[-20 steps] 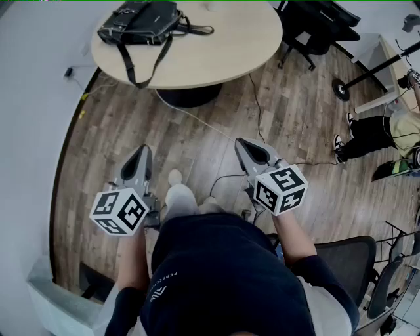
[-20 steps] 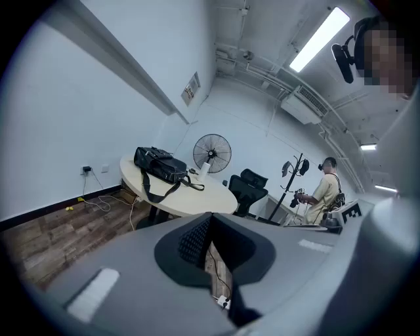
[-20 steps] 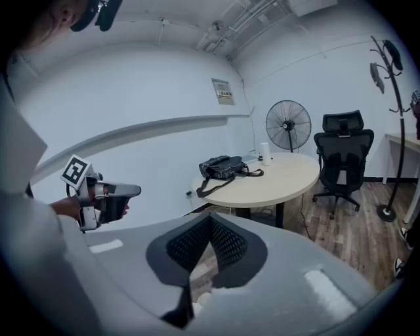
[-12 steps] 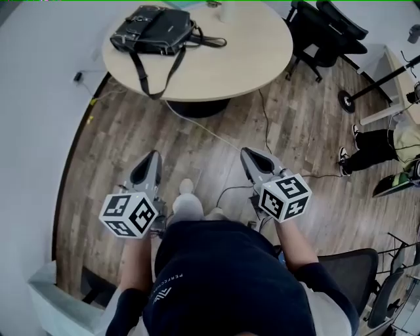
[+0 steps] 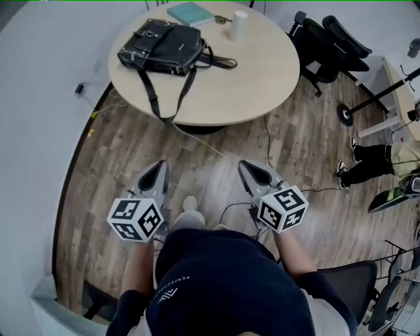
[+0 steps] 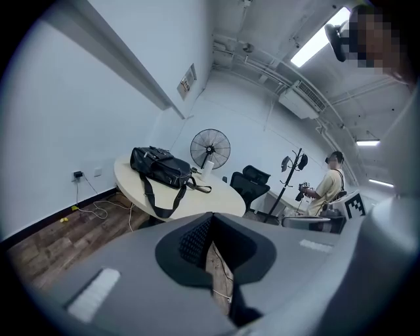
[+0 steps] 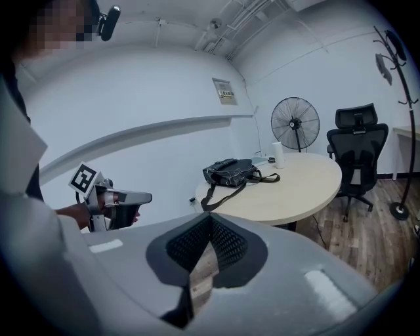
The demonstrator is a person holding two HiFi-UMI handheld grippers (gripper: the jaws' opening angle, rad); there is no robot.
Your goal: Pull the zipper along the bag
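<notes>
Hovering above the wooden floor (image 5: 125, 147), the left gripper (image 5: 156, 173) and the right gripper (image 5: 253, 168) are both pointing toward the round table (image 5: 252, 75) with jaws closed together on nothing, while the black bag (image 5: 167, 47) is lying on the table's left part, well apart from them, its strap (image 5: 153, 98) hanging over the edge.

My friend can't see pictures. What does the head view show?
A person on a wood floor holds the left gripper and right gripper, both shut and empty, short of a round table. A black bag lies on it, strap hanging over the edge, beside a white cup and teal book.
</notes>
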